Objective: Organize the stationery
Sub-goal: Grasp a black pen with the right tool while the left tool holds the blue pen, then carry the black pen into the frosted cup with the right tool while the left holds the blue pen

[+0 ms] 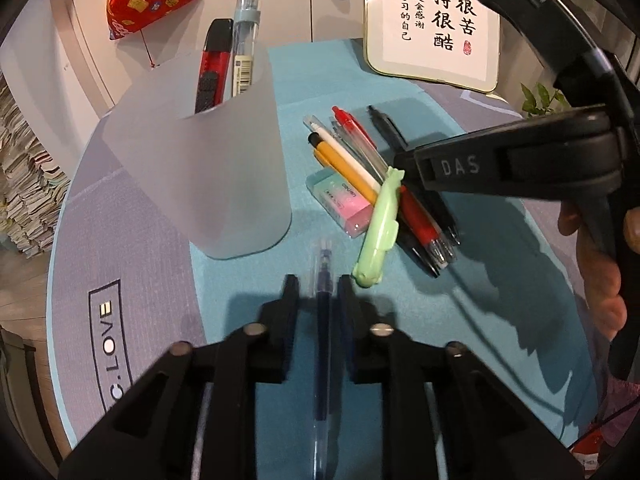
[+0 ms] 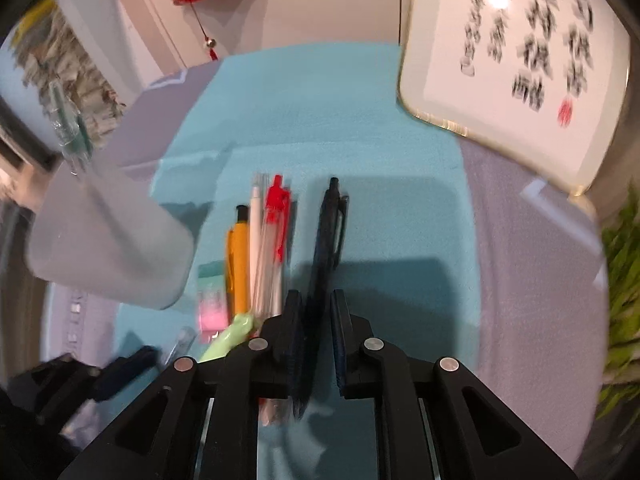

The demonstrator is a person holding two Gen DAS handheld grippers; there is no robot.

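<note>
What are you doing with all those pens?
A person is tidying stationery with a gripper in each hand. The left gripper is closed on a dark blue pen beside the frosted pen cup, which already holds a red utility knife and a clear pen. The right gripper is closed around a black pen from the pile. An orange pen, a red pen, an eraser and a green cutter wait on the blue mat.

I see bare blue mat [image 2: 320,112] behind the pens, tall frosted pen cup [image 1: 208,160] blocking my left, pen pile [image 1: 360,160] crowding the middle, framed sign [image 1: 436,20] walling the back right
</note>
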